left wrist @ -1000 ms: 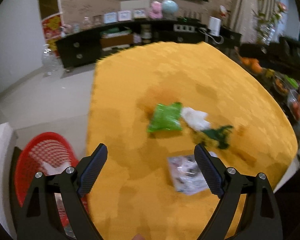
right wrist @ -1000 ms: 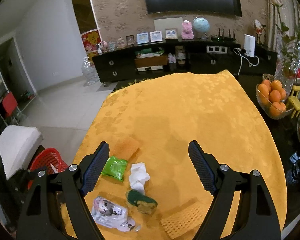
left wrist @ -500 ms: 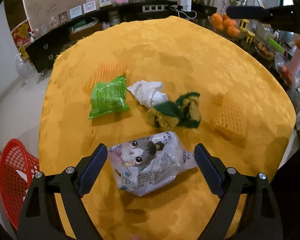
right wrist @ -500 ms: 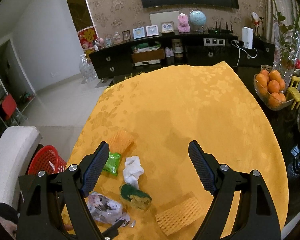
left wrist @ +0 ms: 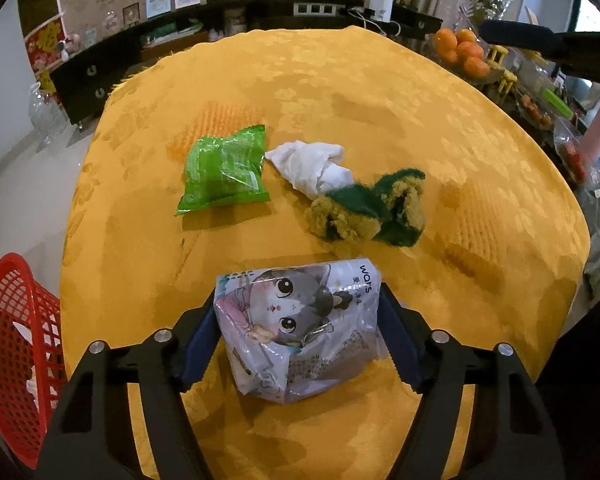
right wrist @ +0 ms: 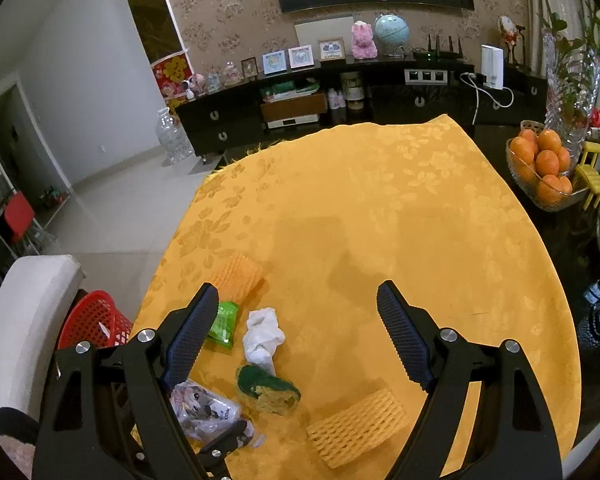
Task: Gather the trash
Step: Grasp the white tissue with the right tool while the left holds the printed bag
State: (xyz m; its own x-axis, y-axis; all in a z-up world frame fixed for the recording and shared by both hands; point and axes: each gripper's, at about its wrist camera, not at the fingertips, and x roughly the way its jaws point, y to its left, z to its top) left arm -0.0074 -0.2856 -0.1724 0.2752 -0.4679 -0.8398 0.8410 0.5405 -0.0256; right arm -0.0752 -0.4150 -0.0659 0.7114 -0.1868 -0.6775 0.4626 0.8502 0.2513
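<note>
A crinkled cat-print packet [left wrist: 296,328] lies near the front edge of the yellow tablecloth [left wrist: 340,92]. My left gripper [left wrist: 298,300] straddles it; its jaws are closing and both pads touch the packet's sides. Behind it lie a green packet [left wrist: 224,172], a crumpled white tissue [left wrist: 312,162] and a torn green-and-yellow sponge [left wrist: 368,212]. My right gripper [right wrist: 296,292] hangs open above the table with nothing between its fingers. In the right wrist view the cat-print packet [right wrist: 200,404] shows at the lower left.
A red mesh basket [left wrist: 16,344] stands on the floor left of the table, beside a white chair [right wrist: 24,320]. Two yellow foam nets [right wrist: 356,428] [right wrist: 236,276] lie on the cloth. A bowl of oranges [right wrist: 540,168] sits at the right edge.
My left gripper swung from the basket side, came down over the cat-print packet, and its fingers have drawn in against the packet's sides. The right gripper has stayed put.
</note>
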